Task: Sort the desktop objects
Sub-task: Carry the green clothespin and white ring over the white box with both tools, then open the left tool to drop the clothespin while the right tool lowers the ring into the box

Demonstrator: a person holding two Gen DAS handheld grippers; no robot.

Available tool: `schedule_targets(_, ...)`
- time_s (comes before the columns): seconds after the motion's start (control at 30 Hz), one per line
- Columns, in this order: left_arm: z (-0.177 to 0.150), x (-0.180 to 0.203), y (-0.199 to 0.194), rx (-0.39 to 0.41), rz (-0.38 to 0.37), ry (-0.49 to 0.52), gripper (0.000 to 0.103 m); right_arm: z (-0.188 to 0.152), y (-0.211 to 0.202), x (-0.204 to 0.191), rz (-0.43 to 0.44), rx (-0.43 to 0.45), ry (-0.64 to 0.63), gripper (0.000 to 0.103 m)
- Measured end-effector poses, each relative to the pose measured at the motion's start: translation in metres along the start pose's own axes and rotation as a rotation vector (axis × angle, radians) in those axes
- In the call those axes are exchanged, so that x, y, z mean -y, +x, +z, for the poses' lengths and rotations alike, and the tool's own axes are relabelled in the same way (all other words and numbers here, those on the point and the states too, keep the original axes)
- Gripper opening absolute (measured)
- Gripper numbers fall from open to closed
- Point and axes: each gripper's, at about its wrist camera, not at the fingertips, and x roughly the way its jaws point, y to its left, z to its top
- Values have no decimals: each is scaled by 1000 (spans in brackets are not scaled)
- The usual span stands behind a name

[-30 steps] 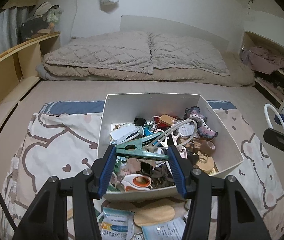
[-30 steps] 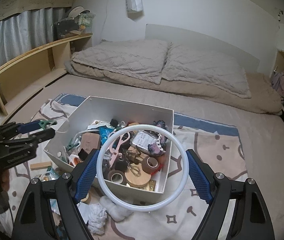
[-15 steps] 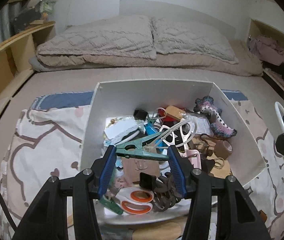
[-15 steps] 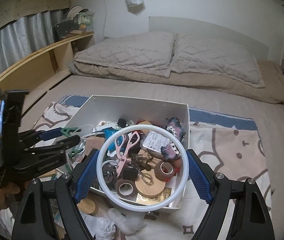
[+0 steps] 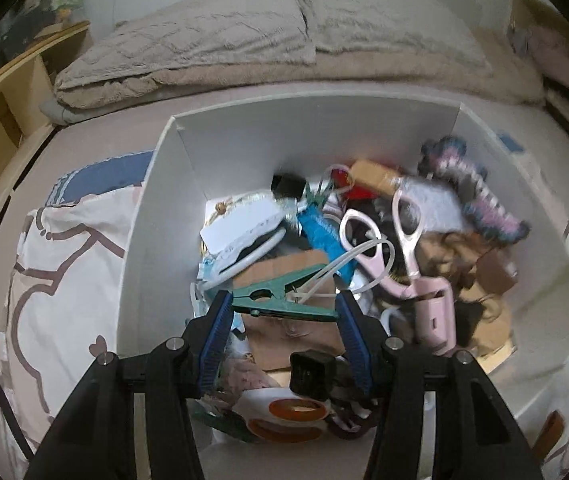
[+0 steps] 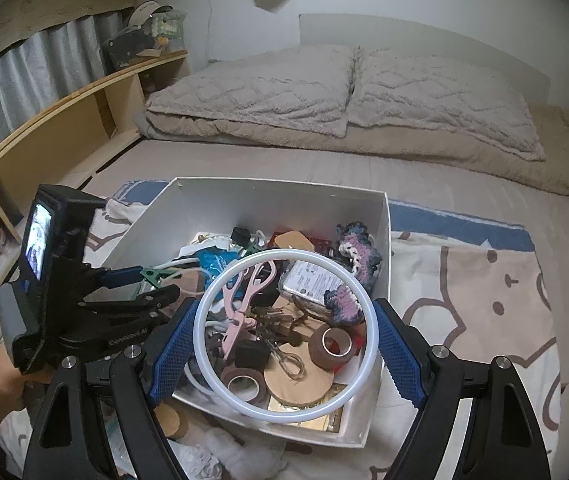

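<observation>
A bed [image 6: 364, 168] under everything, a printed blanket [image 6: 484, 280] spread on it, and a white box [image 6: 212, 200] on the blanket, crammed with small clutter

Right gripper [image 6: 284, 344] held above the near edge of the box, pads pressed against both sides of a white ring [image 6: 286, 334], so opened wide to the ring's width and gripping nothing else

Left gripper [image 5: 282, 306] low over the left part of the box, part-way closed on a green clothes peg [image 5: 280, 298] held crosswise between the pads, a white cord [image 5: 344, 258] draped over the peg's tip

Inside the box: pink scissors [image 5: 396, 240], a crocheted piece [image 5: 472, 192], tape rolls [image 6: 330, 342]

Best handled, by the look of it: lower the peg clear of the cord, open only once just above the pile, then draw back straight so nothing snags. Same for the ring afterwards, laid flat over the contents, not dropped on edge
</observation>
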Motion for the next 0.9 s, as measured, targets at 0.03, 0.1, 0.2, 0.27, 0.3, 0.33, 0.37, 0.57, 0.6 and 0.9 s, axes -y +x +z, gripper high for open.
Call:
schedule_targets(0.03,-1,2,2,-9,0,11,53,-1,2,0,1,-4,-3,85)
schedule_targets(0.1,-1,4,7,-31,-7,18,53,-1,6,-1,3,-14,-7,85)
schedule_targets(0.2,-3,6,12,-52,-13,11,53,-1,14,-3,9,-28,-4,85)
schedule_targets(0.27,-4,5,15,-60,3,-3,53,-1,17,-3,11,-33,-1,85)
schedule_targets(0.3,-3,4,14,-59,2,-10,53,0,18,-3,10,-35,0,85)
schedule_targets(0.33,-3,3,12,-51,-6,-19,53,0,20,-3,10,-37,2,85)
schedule_targets(0.37,-3,2,12,-47,-8,-26,56,0,22,-3,10,-41,3,85)
schedule_targets(0.57,-2,-4,8,-31,-15,-56,75,1,28,-4,8,-57,6,85)
schedule_targets(0.6,-2,-5,6,-25,-16,-64,75,2,29,-4,7,-58,7,85)
schedule_targets(0.9,-2,-27,-25,106,-55,-120,76,-1,49,-9,19,-112,24,85)
